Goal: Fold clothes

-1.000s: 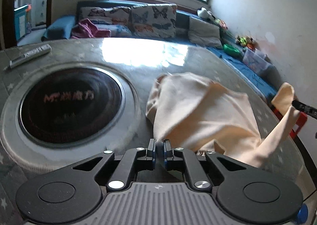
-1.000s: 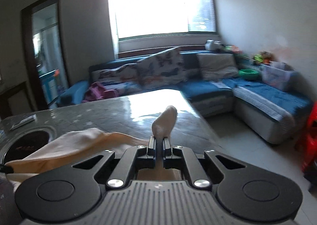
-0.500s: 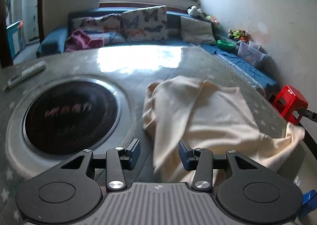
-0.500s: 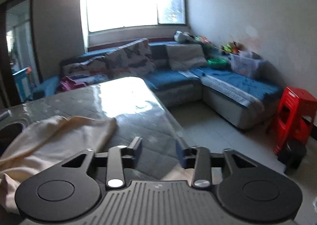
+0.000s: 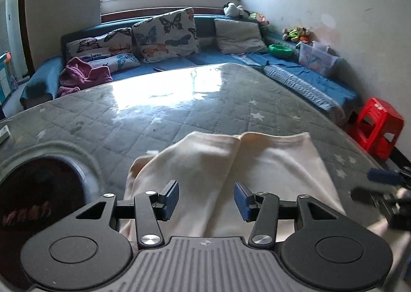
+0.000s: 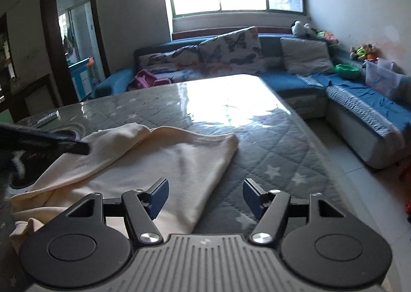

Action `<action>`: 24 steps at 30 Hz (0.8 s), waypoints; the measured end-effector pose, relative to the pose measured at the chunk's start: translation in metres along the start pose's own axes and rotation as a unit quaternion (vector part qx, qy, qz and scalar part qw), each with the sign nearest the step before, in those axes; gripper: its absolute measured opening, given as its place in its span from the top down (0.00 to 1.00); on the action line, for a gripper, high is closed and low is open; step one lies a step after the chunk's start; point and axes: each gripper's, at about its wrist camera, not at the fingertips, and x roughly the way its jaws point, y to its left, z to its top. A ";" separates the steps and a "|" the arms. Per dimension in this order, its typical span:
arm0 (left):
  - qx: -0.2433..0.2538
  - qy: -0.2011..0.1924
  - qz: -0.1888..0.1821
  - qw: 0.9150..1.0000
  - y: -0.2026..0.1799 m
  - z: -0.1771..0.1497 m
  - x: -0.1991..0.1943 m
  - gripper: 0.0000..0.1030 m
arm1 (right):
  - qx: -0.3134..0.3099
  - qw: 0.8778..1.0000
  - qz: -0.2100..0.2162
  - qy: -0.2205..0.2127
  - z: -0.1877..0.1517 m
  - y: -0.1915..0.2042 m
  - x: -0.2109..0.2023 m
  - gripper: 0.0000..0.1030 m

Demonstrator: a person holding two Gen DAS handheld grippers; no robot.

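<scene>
Both the left gripper [image 5: 206, 197] and the right gripper [image 6: 206, 197] now gape wide and empty, having let go of the cream garment [image 5: 257, 163] they pinched a second ago. Released, it lies doubled just beyond the fingertips: soft, matte knit, roughly rectangular, on the glossy grey quilted table [image 5: 179, 112], suggesting one fold laid.
</scene>
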 end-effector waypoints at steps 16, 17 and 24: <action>0.025 0.007 0.044 0.999 -0.008 0.010 0.061 0.86 | -0.005 0.999 0.033 0.029 0.009 0.004 0.043 0.32; 0.019 0.005 0.044 0.999 -0.004 0.010 0.059 0.90 | -0.005 0.999 0.033 0.030 0.009 0.005 0.044 0.31; -0.047 -0.036 0.053 0.997 0.040 0.015 0.012 0.93 | -0.011 0.999 0.023 0.044 0.002 0.007 0.050 0.31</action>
